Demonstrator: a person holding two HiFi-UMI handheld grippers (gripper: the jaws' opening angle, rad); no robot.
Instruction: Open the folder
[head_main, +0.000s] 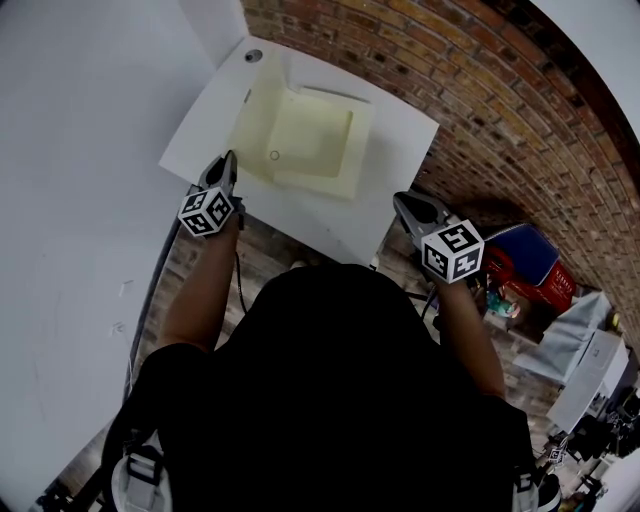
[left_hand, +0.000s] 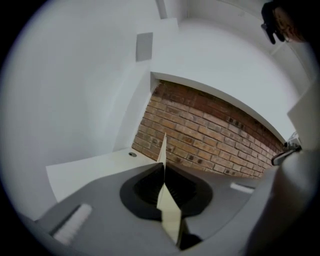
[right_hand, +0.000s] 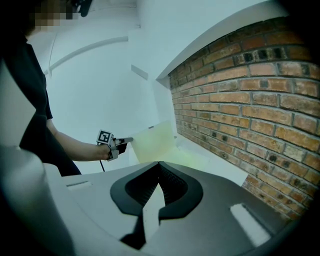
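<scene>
A pale yellow folder (head_main: 310, 135) lies on the white table (head_main: 400, 130), its left cover lifted and standing up from the rest. My left gripper (head_main: 228, 162) is at that cover's near left edge, shut on it. In the left gripper view the cover (left_hand: 169, 210) shows edge-on as a thin sheet pinched between the jaws (left_hand: 163, 165). In the right gripper view the raised cover (right_hand: 150, 142) stands above the flat half (right_hand: 192, 160), with the left gripper (right_hand: 127, 140) at its edge. My right gripper (head_main: 399, 200) hangs by the table's near right edge, and its jaws (right_hand: 159, 163) are shut with nothing seen between them.
A brick wall (head_main: 480, 90) runs along the table's far and right side, and a white wall (head_main: 80, 150) stands at the left. A small round hole (head_main: 253, 56) sits in the table's far corner. Red and blue things (head_main: 520, 262) and pale boxes (head_main: 590, 370) lie on the floor to the right.
</scene>
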